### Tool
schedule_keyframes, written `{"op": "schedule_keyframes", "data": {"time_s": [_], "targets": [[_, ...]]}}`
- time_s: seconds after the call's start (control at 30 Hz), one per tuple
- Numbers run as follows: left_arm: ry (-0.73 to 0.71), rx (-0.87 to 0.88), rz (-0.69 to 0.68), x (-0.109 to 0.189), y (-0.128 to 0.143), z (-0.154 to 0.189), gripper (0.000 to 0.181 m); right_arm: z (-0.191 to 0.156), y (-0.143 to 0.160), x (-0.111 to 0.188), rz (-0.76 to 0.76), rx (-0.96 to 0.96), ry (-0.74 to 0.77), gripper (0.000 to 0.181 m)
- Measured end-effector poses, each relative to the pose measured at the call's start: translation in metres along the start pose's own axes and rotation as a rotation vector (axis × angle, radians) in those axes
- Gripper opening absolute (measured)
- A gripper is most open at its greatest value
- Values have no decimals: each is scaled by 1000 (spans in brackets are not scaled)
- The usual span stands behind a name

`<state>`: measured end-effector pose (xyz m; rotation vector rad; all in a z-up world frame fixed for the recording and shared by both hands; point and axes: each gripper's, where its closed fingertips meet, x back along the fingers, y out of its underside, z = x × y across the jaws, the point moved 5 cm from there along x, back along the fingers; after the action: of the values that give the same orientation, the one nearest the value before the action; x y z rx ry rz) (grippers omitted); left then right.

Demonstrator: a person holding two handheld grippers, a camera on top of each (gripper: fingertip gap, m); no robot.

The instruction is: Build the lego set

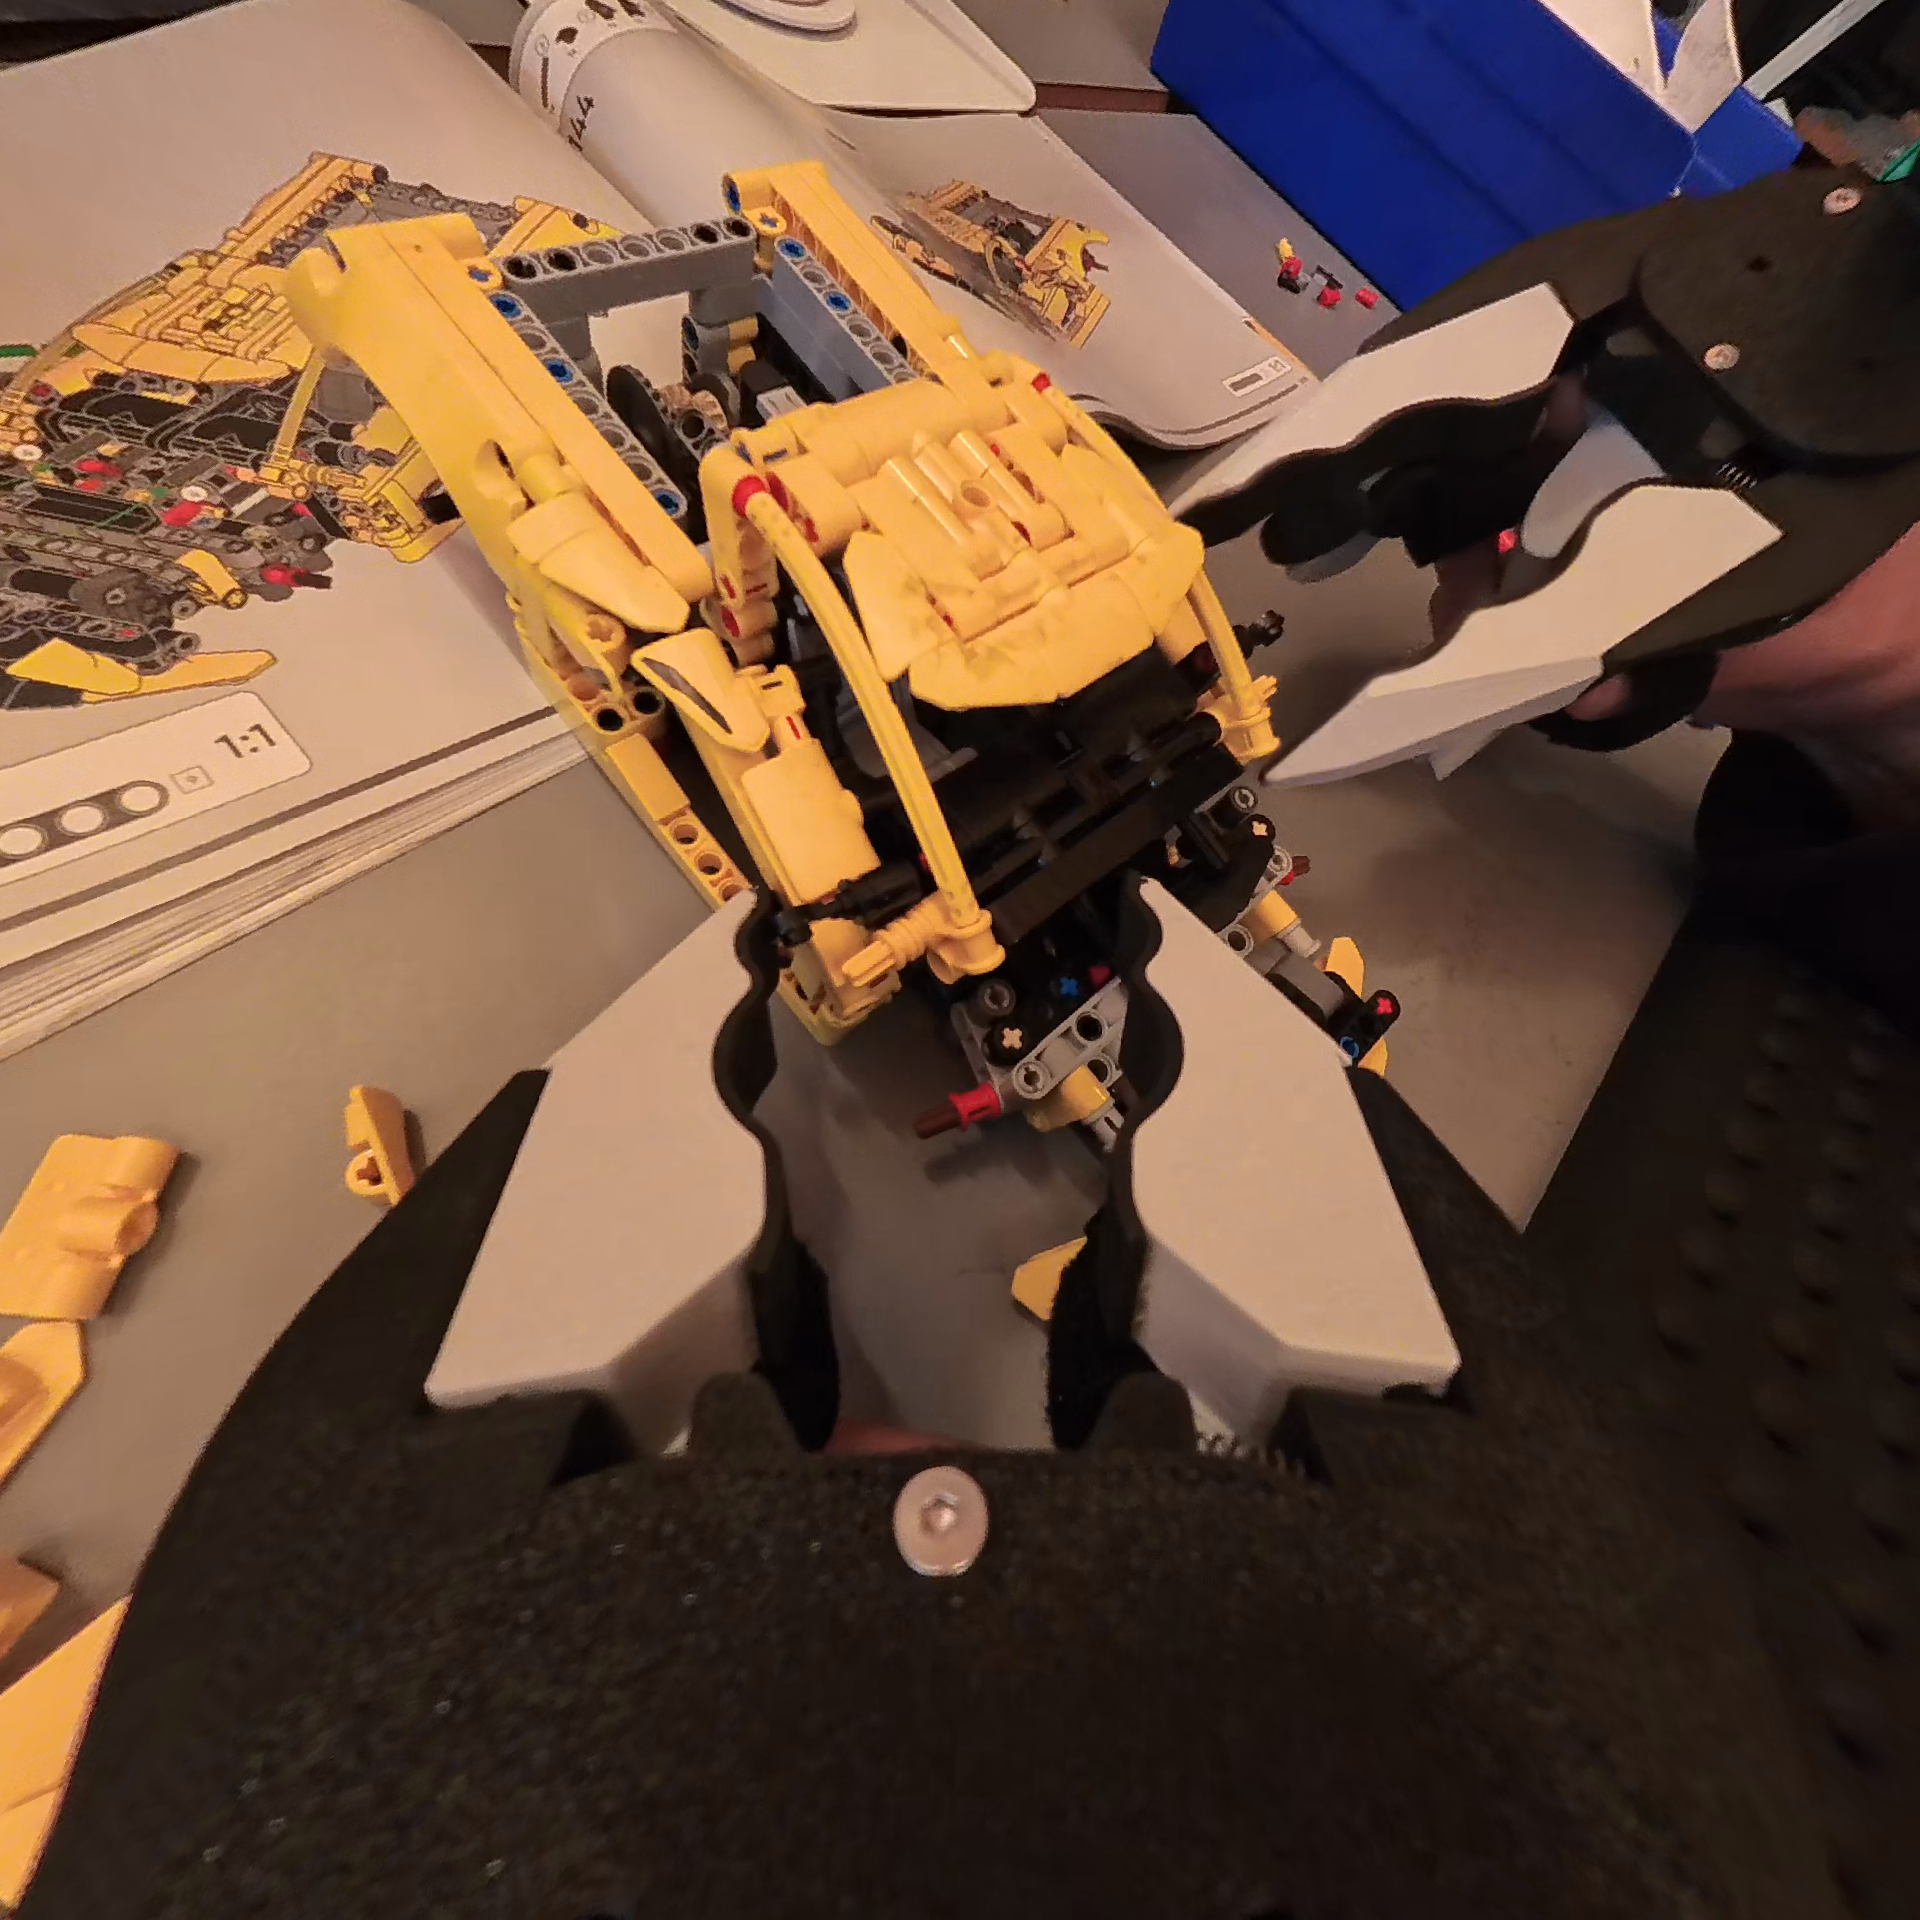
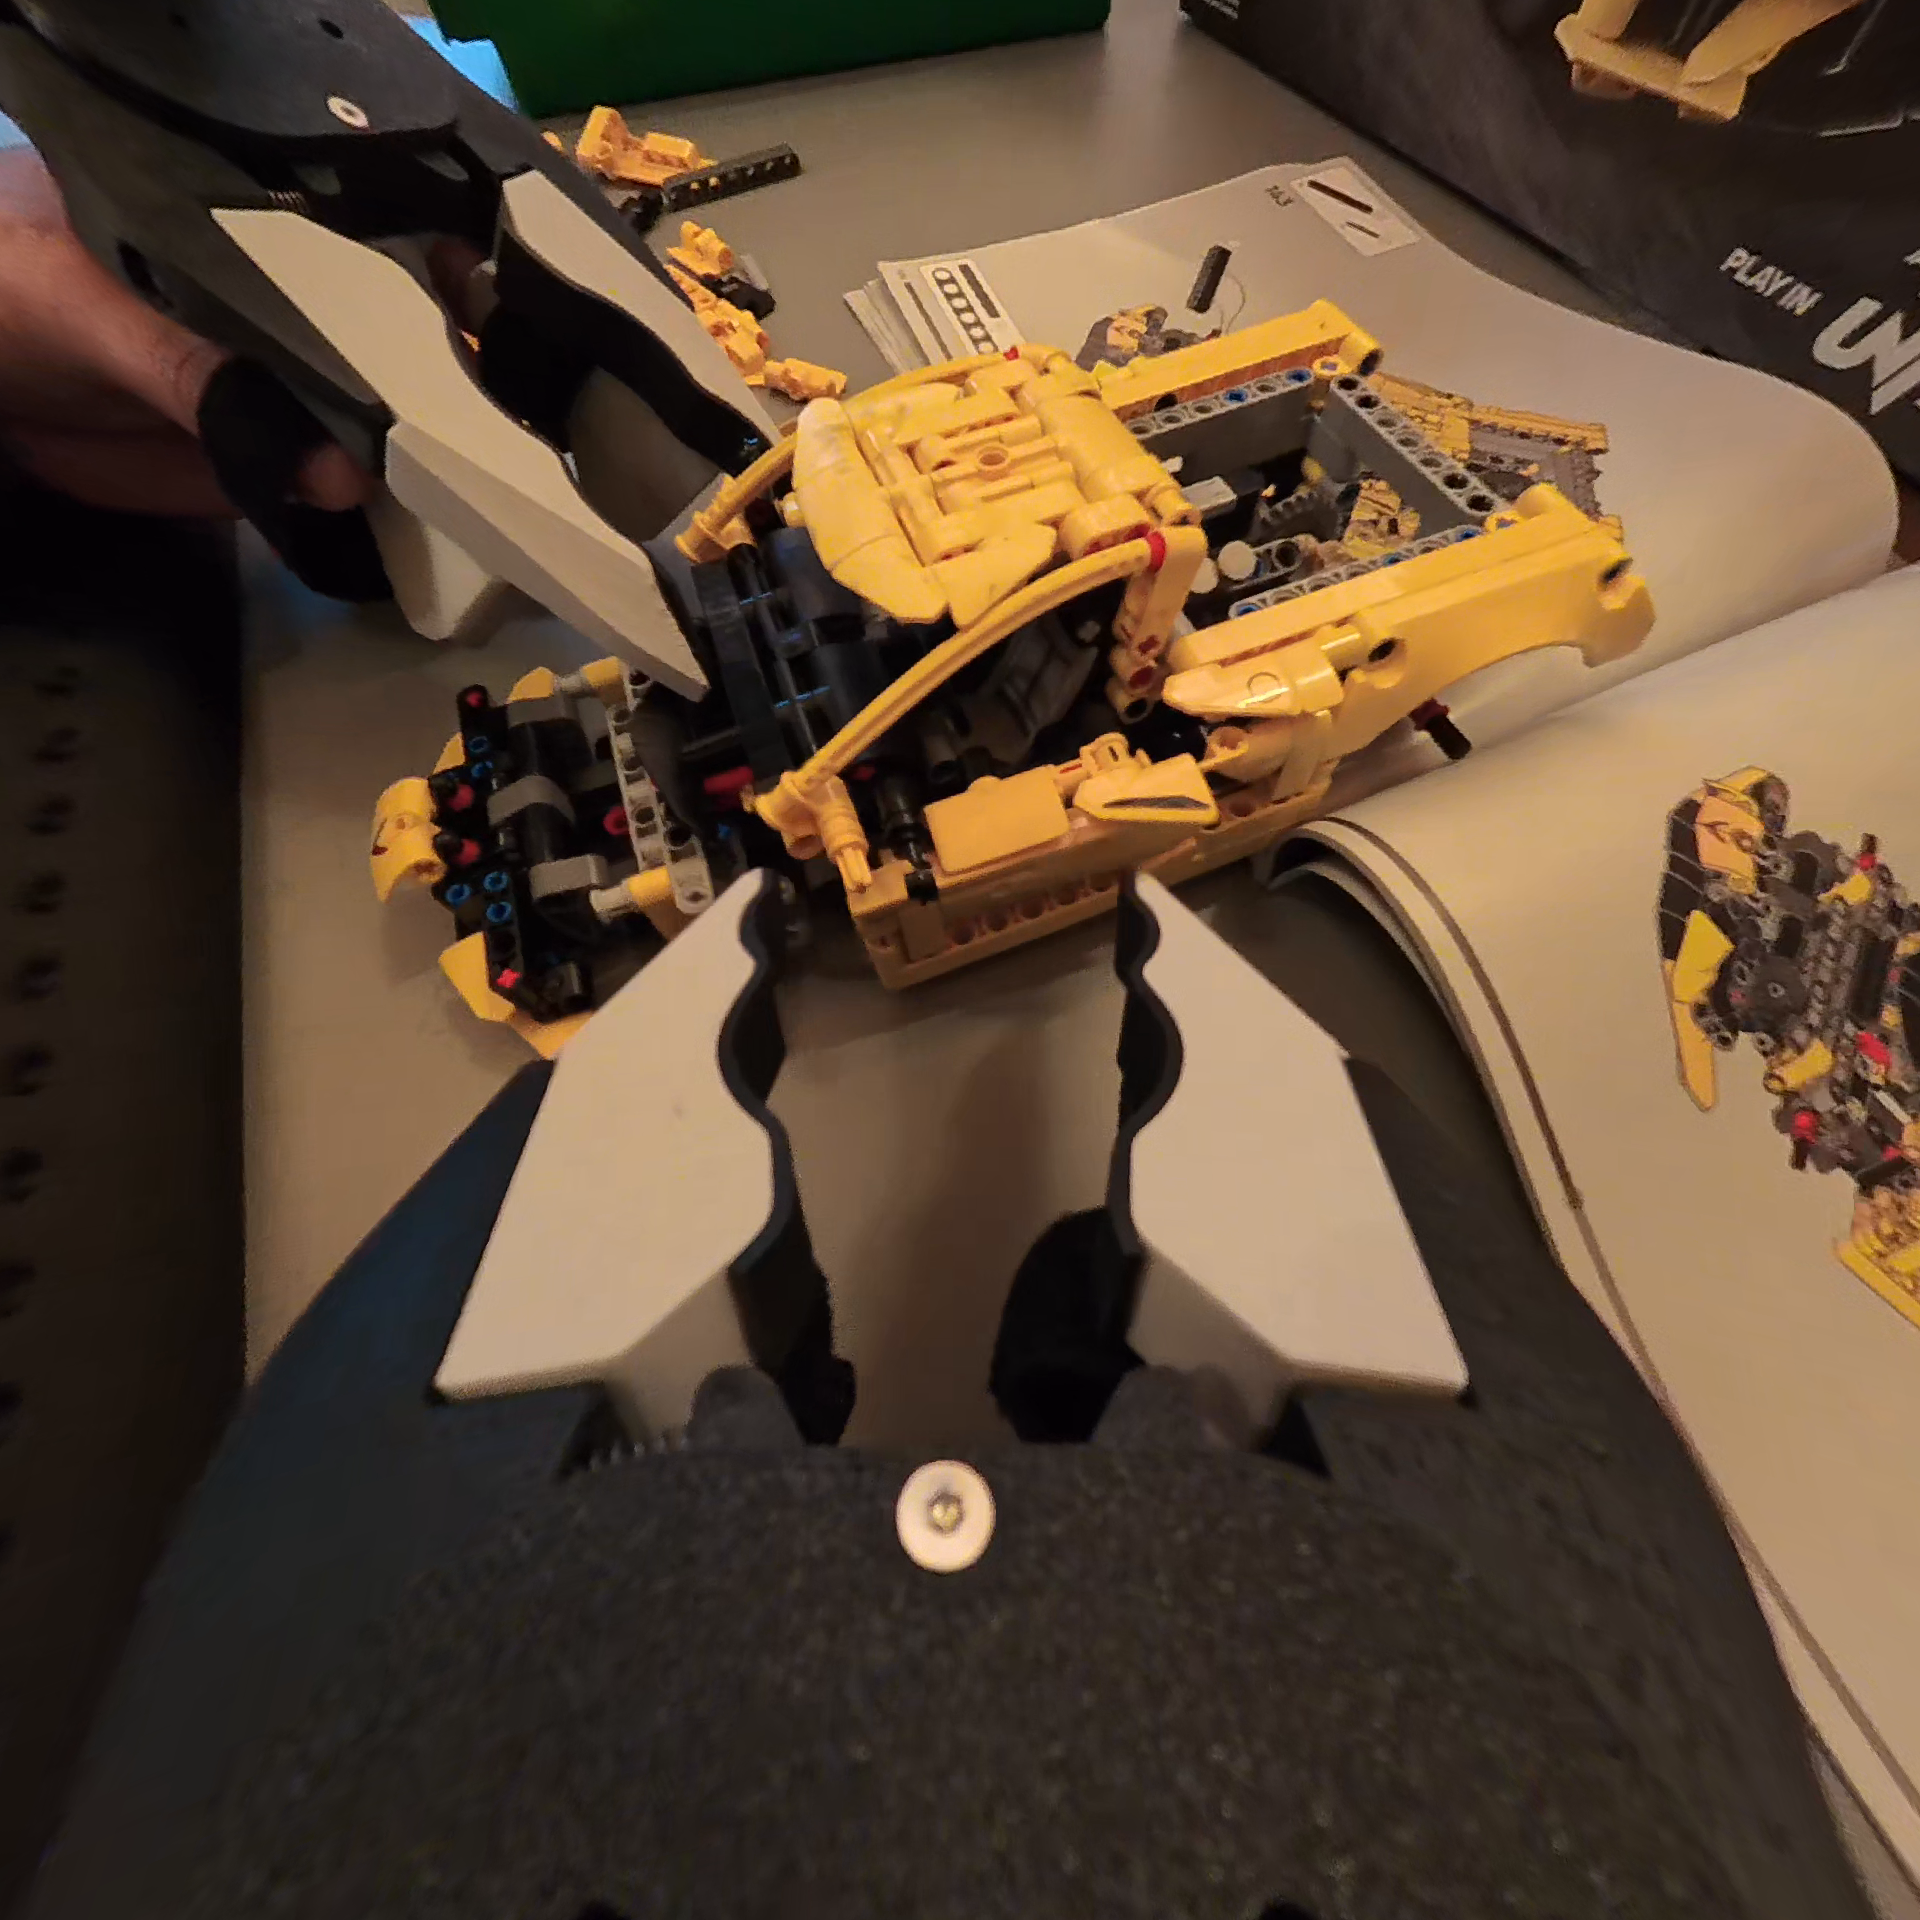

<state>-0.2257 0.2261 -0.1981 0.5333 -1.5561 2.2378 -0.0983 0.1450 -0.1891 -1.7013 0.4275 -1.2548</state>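
Note:
A half-built yellow, black and grey Lego Technic vehicle (image 1: 935, 582) lies on the grey table and partly on an open instruction booklet (image 1: 260, 675). My left gripper (image 1: 945, 904) is open, its fingertips on either side of the model's black and grey front end. My right gripper (image 1: 1247, 644) is open, its tips close to the model's right side. In the right wrist view my right gripper (image 2: 945, 883) sits just short of the model's (image 2: 1039, 623) yellow side sill. The left gripper (image 2: 707, 561) straddles the black frame there.
Loose yellow parts (image 1: 94, 1216) lie left of my left gripper, with more (image 2: 727, 301) behind the model. A blue bin (image 1: 1403, 135), a green bin (image 2: 769, 42) and a black box (image 2: 1662, 208) stand at the back. A black studded mat (image 1: 1766, 1247) lies on the right.

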Motion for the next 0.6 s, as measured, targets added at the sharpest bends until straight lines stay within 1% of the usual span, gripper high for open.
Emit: {"op": "schedule_keyframes", "data": {"time_s": [0.13,0.23,0.33,0.43,0.6], "targets": [[0,0,1,0,0,0,66,-2,-1,-4,-9,15,-19,62],[6,6,4,0,0,0,66,-2,-1,-4,11,-23,-49,64],[11,7,4,0,0,-1,66,3,2,-3,-9,-12,-21,63],[17,11,7,0,-1,-1,65,0,1,-5,6,-44,-62,67],[18,13,13,0,-2,-3,65,-3,-1,-10,-4,10,-61,71]]}}
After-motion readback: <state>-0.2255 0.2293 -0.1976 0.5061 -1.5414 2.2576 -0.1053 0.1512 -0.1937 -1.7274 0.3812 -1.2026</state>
